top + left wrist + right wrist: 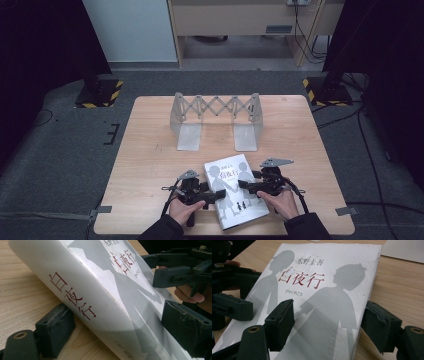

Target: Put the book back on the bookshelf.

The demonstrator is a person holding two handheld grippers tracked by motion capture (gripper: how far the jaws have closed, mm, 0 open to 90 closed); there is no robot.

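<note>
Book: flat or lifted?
Flat, shut: the book lies cover-up on the table.

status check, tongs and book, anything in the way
Left tongs astride the book at its spine. Right tongs straddle the opposite edge, one jaw over the cover; grip unclear on both. Rack stands apart behind, nothing blocking.

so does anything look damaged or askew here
The white book lies slightly skewed to the table edge, and its cover looks scuffed near the title. The bookend rack stands straight.
</note>
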